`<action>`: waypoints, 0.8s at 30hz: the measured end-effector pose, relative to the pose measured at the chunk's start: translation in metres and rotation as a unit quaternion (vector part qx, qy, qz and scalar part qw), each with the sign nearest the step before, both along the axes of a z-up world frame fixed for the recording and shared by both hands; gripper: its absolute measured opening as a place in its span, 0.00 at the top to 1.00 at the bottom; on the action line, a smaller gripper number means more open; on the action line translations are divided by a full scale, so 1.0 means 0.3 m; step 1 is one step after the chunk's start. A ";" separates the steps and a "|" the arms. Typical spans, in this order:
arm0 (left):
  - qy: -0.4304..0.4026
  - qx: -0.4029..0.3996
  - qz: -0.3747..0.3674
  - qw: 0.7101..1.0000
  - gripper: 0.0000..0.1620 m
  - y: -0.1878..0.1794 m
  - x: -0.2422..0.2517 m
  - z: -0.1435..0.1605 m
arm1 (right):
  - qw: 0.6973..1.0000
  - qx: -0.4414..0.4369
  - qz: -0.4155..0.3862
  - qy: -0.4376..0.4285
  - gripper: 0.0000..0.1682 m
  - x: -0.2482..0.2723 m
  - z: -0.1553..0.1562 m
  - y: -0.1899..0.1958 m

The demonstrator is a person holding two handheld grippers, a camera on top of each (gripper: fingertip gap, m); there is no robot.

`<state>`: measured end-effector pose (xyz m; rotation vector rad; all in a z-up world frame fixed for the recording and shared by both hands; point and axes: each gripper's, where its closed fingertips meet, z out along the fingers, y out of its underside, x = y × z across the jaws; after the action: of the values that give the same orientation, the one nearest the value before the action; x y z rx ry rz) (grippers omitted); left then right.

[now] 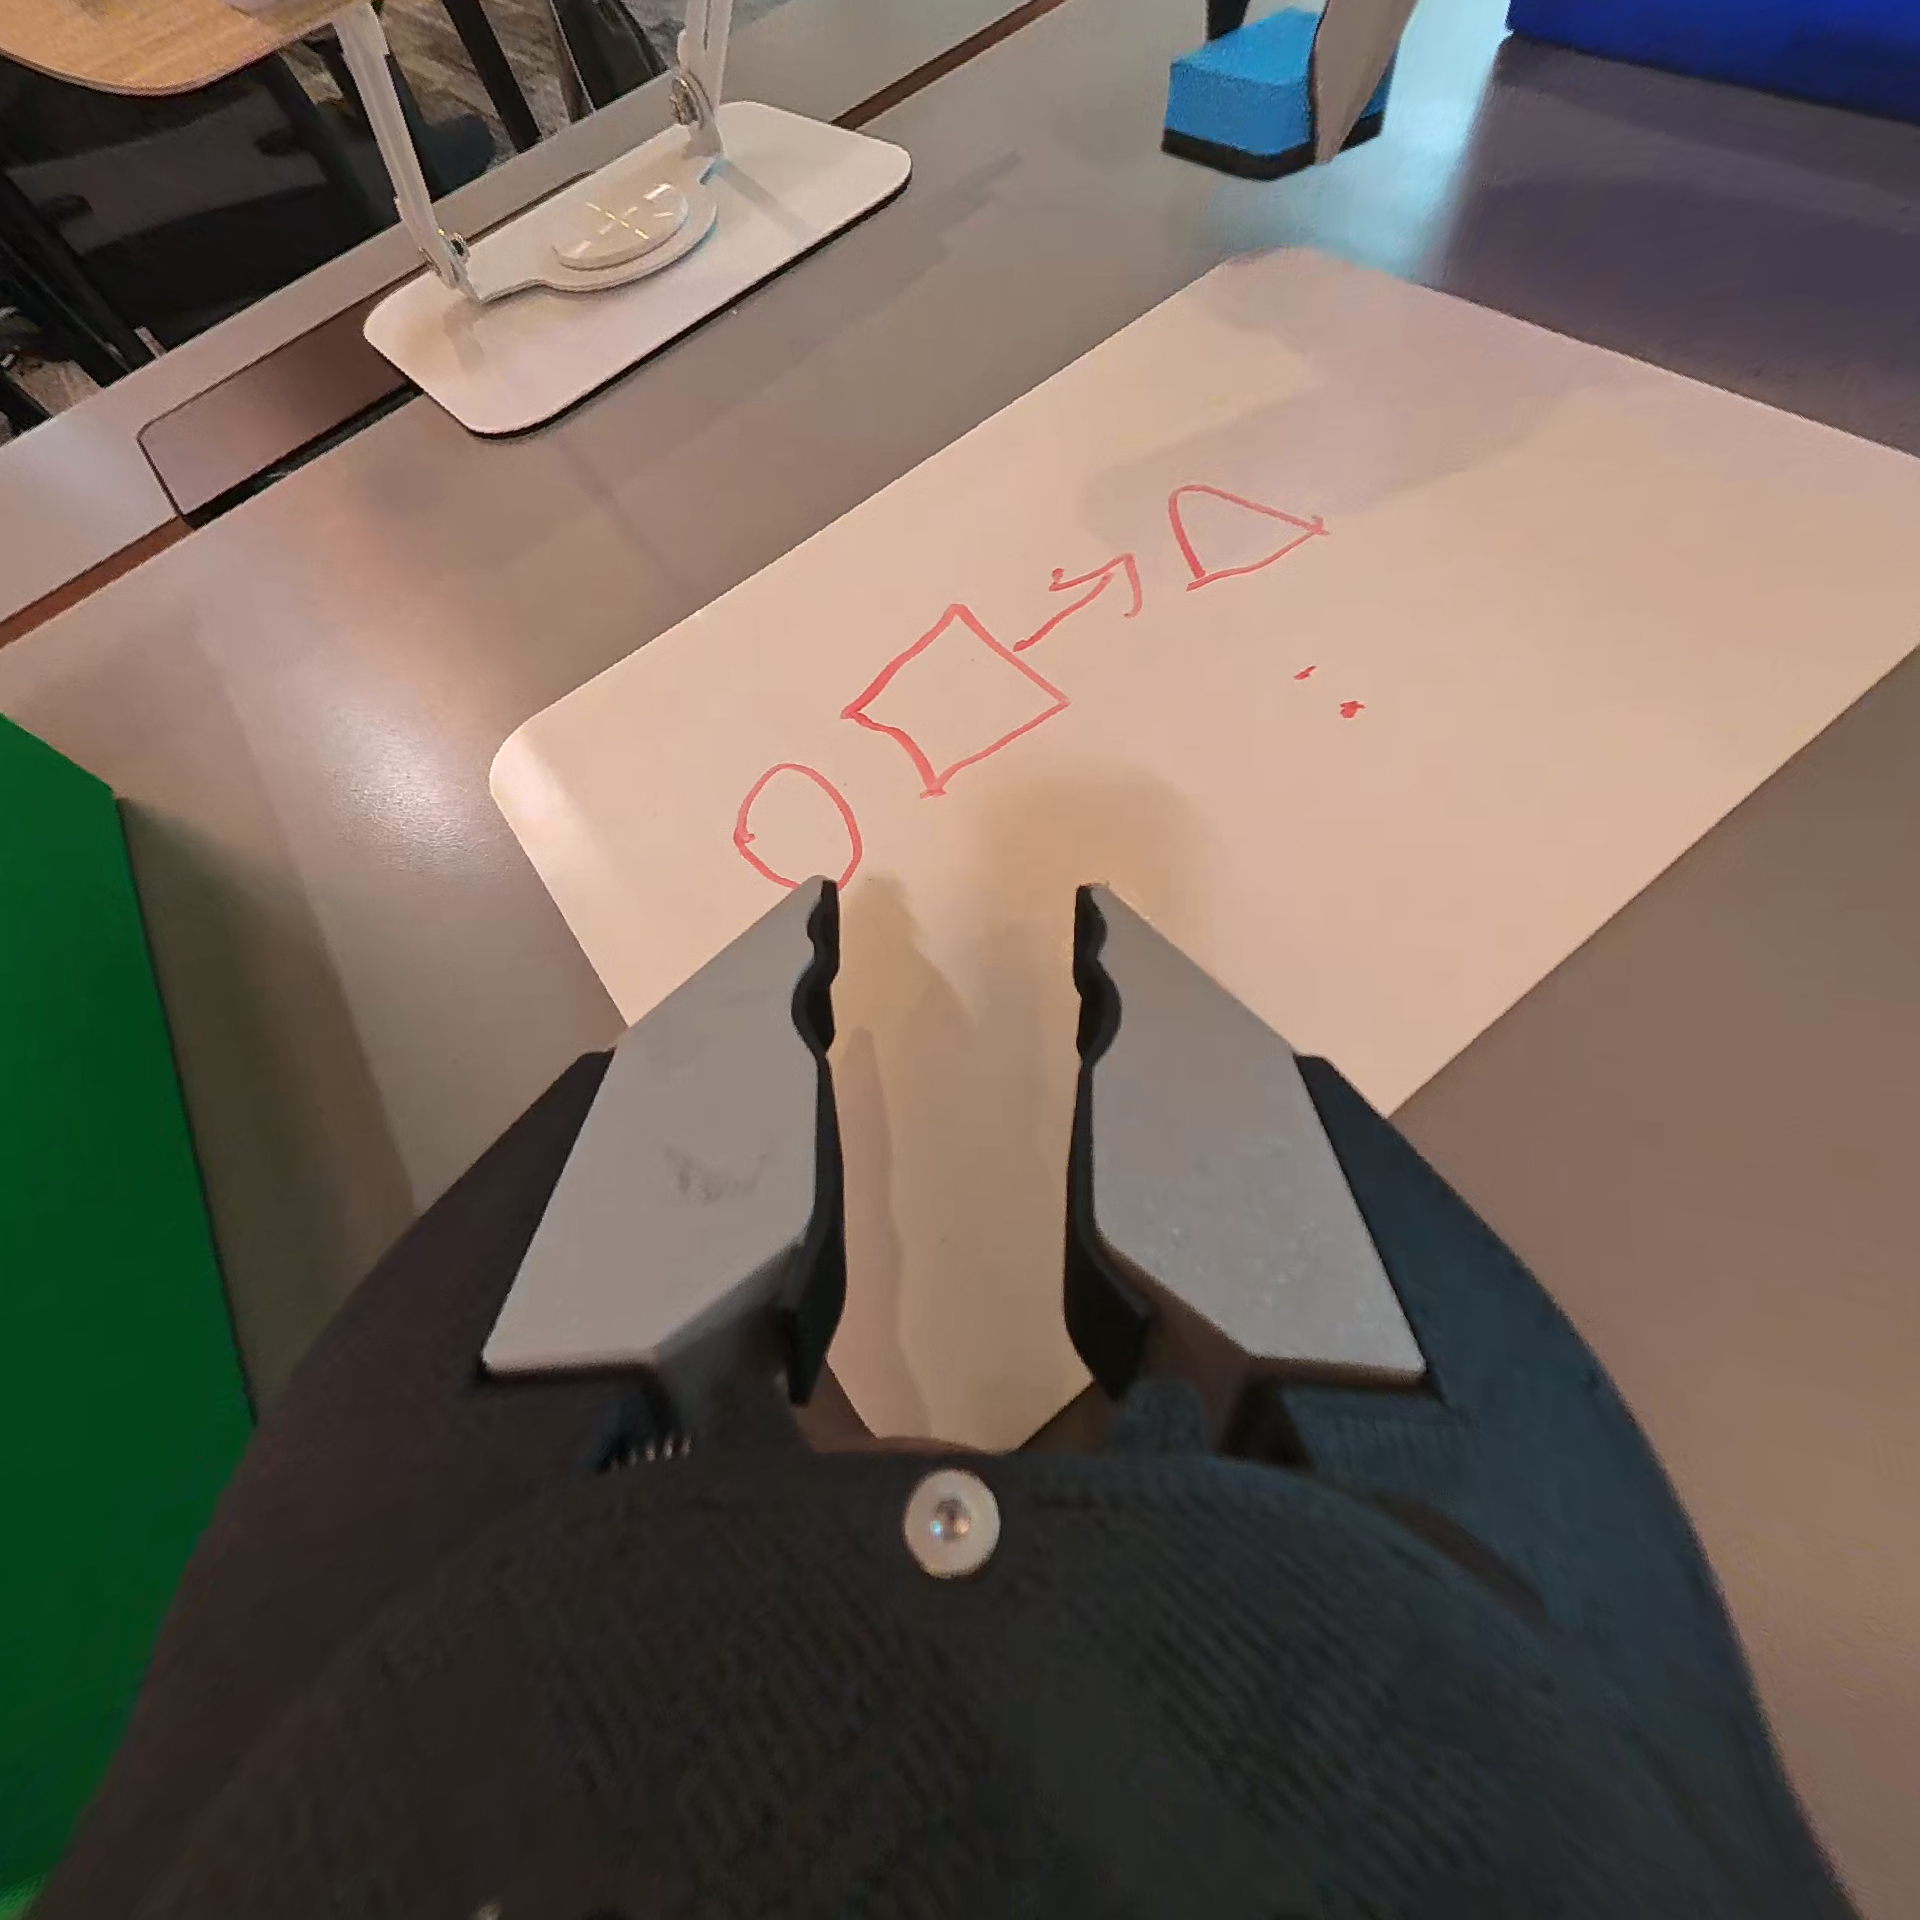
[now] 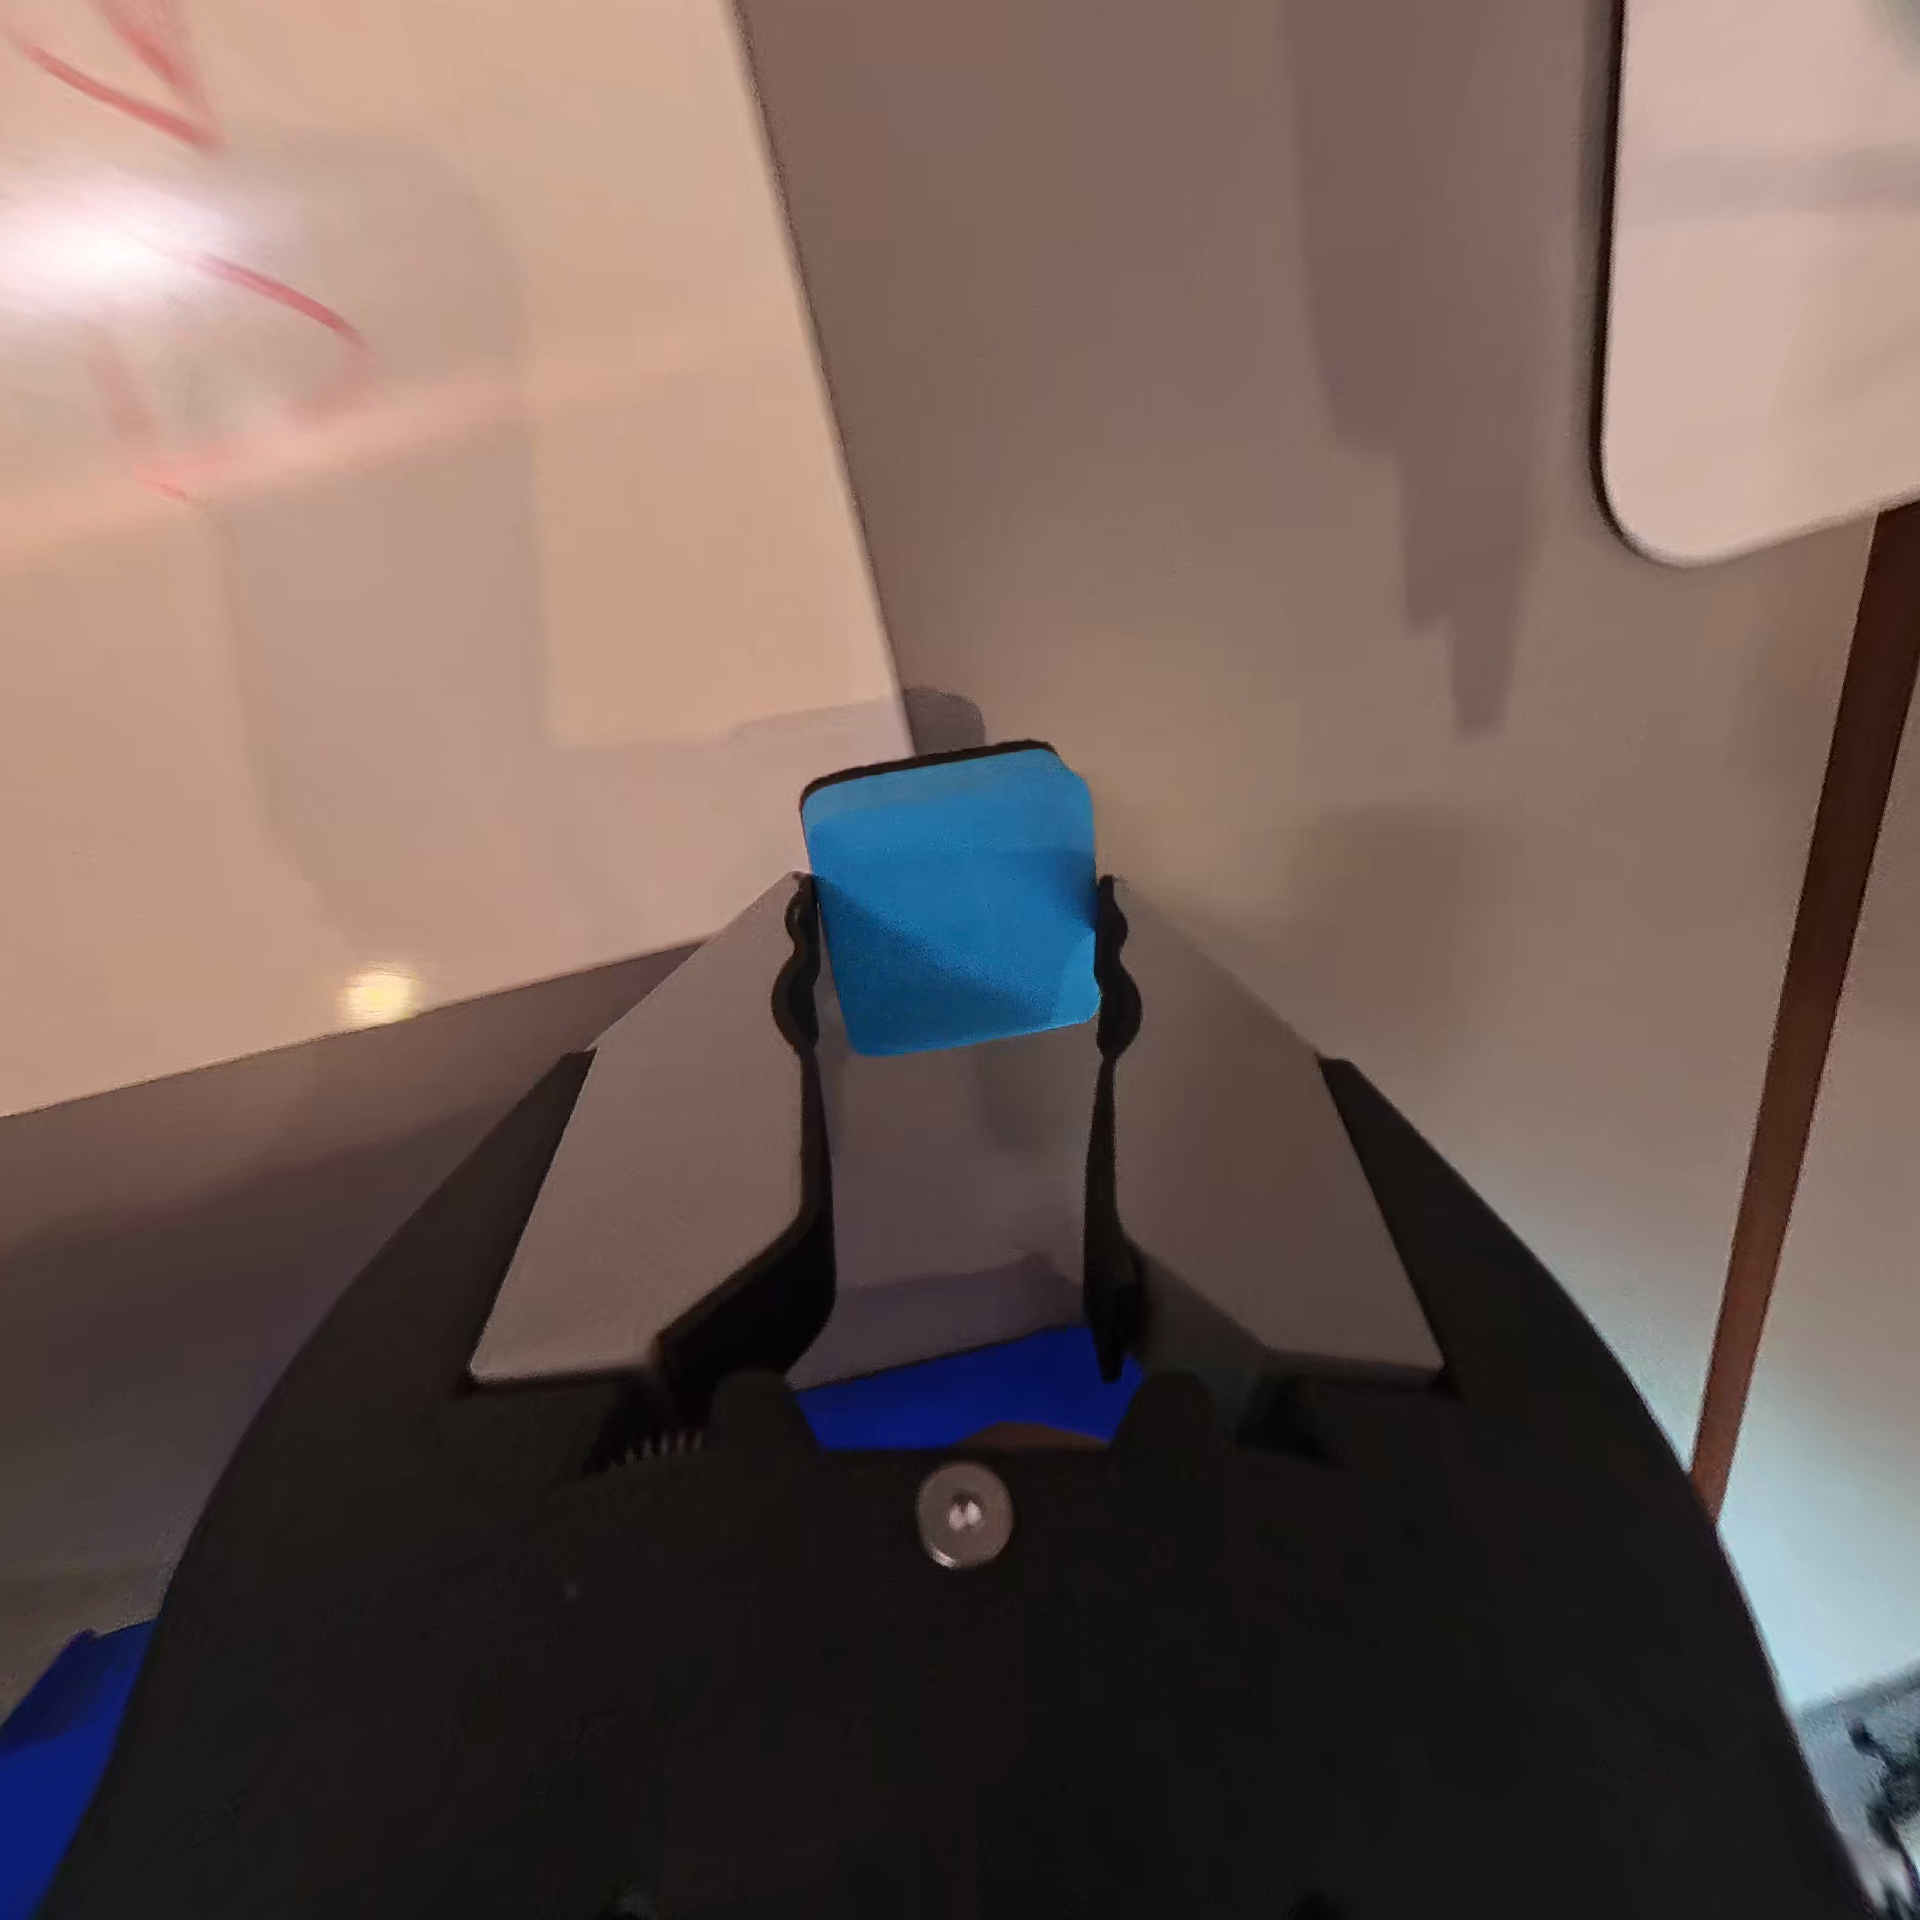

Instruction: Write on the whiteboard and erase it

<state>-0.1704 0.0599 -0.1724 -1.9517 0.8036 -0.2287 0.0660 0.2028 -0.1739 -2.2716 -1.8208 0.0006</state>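
Blue foam of the eraser [image 2: 951, 914] is gripped between the right gripper's [image 2: 954, 940] fingers, just beyond the whiteboard's [image 1: 1455, 831] far edge above the table [image 1: 312, 644]. Red shapes [image 1: 956, 701] are drawn on the whiteboard, over whose near edge the left gripper [image 1: 956, 894] is held, fingers parted and empty.

My left gripper [image 1: 956, 894] hangs tilted forward and down, its two grey fingers [image 1: 717, 1122] spread with a clear gap between the black pads, and nothing sits in that gap. Its black body fills the lower part of the left wrist view. My right gripper [image 2: 951, 914] is pitched steeply downward, its fingers [image 2: 665, 1143] drawn in so that the wavy black pads press against either side of a blue block held at the tips. In the left wrist view, one pale finger of my right gripper [image 1: 1351, 62] shows far off at the top edge.
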 end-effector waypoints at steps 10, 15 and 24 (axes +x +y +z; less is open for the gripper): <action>-0.006 0.004 0.008 1.000 0.73 0.005 -0.008 0.007 | 0.993 -0.021 0.111 -0.038 0.67 -0.181 -0.028 -0.247; -0.008 0.003 0.008 1.000 0.74 0.006 -0.008 0.007 | 0.992 -0.019 0.119 -0.031 0.61 -0.205 -0.043 -0.269; -0.005 0.002 0.008 1.000 0.73 0.005 -0.007 0.005 | 0.991 -0.065 0.120 0.015 0.71 -0.236 -0.086 -0.307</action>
<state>-0.1725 0.0614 -0.1708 -1.9511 0.7807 -0.2275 -0.0048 0.1106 -0.1998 -2.1058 -2.1224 0.1969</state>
